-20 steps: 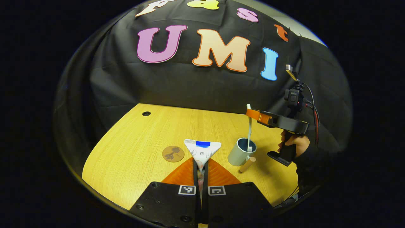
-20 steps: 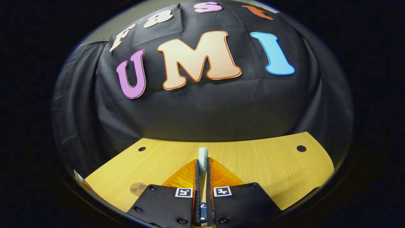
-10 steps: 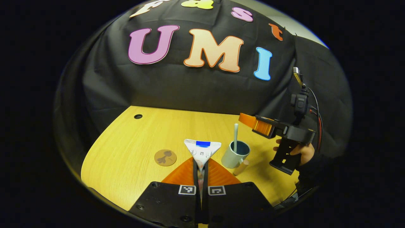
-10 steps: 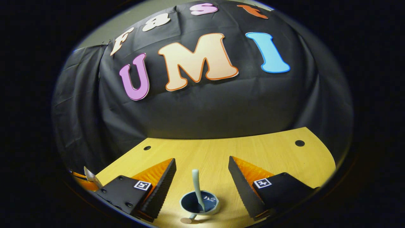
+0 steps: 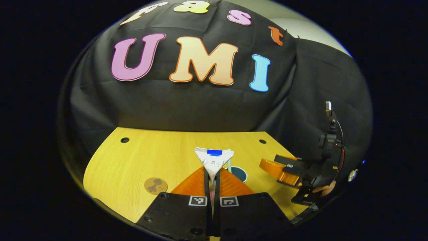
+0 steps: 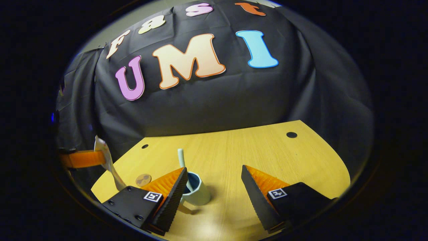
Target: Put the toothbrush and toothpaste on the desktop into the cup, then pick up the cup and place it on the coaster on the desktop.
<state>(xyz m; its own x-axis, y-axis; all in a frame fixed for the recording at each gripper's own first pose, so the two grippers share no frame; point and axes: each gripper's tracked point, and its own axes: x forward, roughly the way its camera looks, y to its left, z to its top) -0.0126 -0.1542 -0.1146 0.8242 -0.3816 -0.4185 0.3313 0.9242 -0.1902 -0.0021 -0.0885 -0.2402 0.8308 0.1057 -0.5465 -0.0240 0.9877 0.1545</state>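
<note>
My left gripper [image 5: 212, 175] is shut on a white toothpaste tube [image 5: 214, 156], whose flat end with a blue patch sticks up. Just behind its right finger the pale cup [image 5: 238, 172] peeks out, with the toothbrush [image 5: 229, 164] standing in it. In the right gripper view my right gripper [image 6: 214, 187] is open and holds nothing. The cup [image 6: 198, 191] sits by its left finger, toothbrush [image 6: 181, 157] handle up. The round brown coaster [image 5: 155, 185] lies at the front left of the desk [image 5: 160, 154]. The left gripper [image 6: 87, 158] with the tube [image 6: 108, 164] hangs at far left.
The right gripper [image 5: 279, 168] and the hand [image 5: 323, 189] holding it are low at the desk's right edge. The cup has a short wooden handle [image 6: 185, 209]. Cable holes [image 5: 124, 140] [image 6: 291, 135] mark the desk's back corners. The black cloth wall stands close behind.
The right gripper opened, left the toothbrush standing in the cup, and drew back and down to the right. The left gripper carried the toothpaste toward the cup.
</note>
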